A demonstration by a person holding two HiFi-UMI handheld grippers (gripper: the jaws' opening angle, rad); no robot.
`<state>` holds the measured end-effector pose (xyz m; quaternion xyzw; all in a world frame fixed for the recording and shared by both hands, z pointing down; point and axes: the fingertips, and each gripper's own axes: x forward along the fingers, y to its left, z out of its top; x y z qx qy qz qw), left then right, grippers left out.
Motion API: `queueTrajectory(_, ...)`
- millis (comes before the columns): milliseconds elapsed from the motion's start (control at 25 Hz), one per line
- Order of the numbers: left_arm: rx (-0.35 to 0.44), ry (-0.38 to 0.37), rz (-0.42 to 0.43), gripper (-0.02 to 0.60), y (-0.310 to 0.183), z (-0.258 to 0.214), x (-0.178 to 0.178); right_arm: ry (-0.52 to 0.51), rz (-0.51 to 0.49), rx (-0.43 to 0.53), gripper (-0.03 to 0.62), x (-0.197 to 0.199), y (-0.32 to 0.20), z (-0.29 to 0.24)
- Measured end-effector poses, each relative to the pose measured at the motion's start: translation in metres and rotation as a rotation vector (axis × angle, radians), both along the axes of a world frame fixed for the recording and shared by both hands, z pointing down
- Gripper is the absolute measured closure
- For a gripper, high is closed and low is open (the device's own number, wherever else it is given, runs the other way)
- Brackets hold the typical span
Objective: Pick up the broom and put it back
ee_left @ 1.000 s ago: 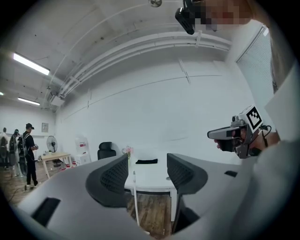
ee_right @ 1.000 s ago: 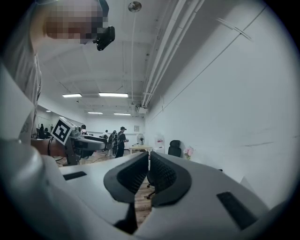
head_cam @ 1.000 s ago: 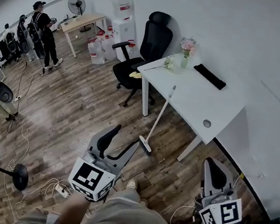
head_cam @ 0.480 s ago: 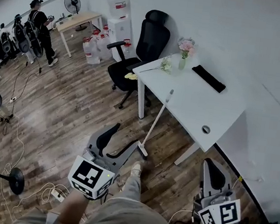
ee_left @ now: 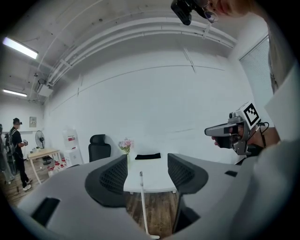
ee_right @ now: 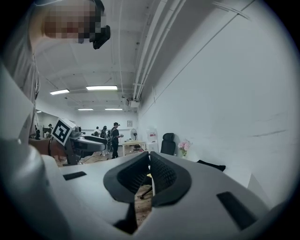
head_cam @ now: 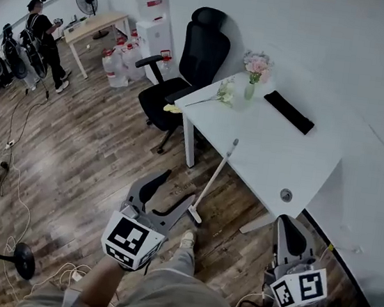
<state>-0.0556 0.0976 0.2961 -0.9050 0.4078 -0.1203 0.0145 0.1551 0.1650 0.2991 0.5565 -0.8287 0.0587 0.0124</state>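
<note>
The broom (head_cam: 214,177) leans with its pale handle against the front edge of the white table (head_cam: 270,149), its head on the wood floor. My left gripper (head_cam: 177,187) is open and empty, held low just left of the broom's head without touching it. In the left gripper view the broom (ee_left: 142,202) stands upright between the open gripper's (ee_left: 147,159) two fingers, some way ahead, with the table (ee_left: 153,181) behind it. My right gripper (head_cam: 288,224) hangs by the table's near right leg, shut on nothing. The right gripper view shows the right gripper (ee_right: 149,156) with its pads pressed together.
A black office chair (head_cam: 189,65) stands at the table's left end. On the table are a flower vase (head_cam: 256,72) and a flat black item (head_cam: 289,111). Water jugs (head_cam: 116,62), a person (head_cam: 43,31) and a floor fan base (head_cam: 24,252) with cables lie further left.
The head view has crept forward and tilted, so the table and broom sit slightly lower and nearer. The left gripper now reaches closer to the broom's head. The broom itself has not moved.
</note>
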Motion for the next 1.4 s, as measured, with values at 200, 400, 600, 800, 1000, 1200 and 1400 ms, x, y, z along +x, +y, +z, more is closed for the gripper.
queueTrajectory(200,-0.02,0.0,0.044,0.307,-0.071,0.002,0.0,0.01,0.035,-0.023,0.557,-0.009,-0.07,0.001)
queueTrajectory(400,-0.013,-0.008,0.089,0.307,-0.129,0.0,0.002,0.024,0.068,-0.001,0.557,-0.01,-0.133,-0.01)
queueTrajectory(600,-0.004,-0.003,0.107,0.307,-0.167,-0.007,0.0,0.034,0.091,0.012,0.557,-0.01,-0.175,-0.019)
queueTrajectory(800,-0.022,-0.016,0.109,0.307,-0.187,-0.002,0.001,0.034,0.094,-0.006,0.557,-0.006,-0.198,-0.016)
queueTrajectory(1000,-0.023,-0.009,0.064,0.307,-0.201,0.0,0.005,0.032,0.075,-0.037,0.557,0.004,-0.211,-0.007)
queueTrajectory(1200,-0.026,-0.012,0.046,0.307,-0.21,0.004,0.023,0.028,0.055,-0.054,0.557,0.022,-0.223,0.001)
queueTrajectory(1400,-0.024,-0.003,0.017,0.307,-0.221,0.012,0.037,0.037,0.023,-0.055,0.557,0.031,-0.232,0.007)
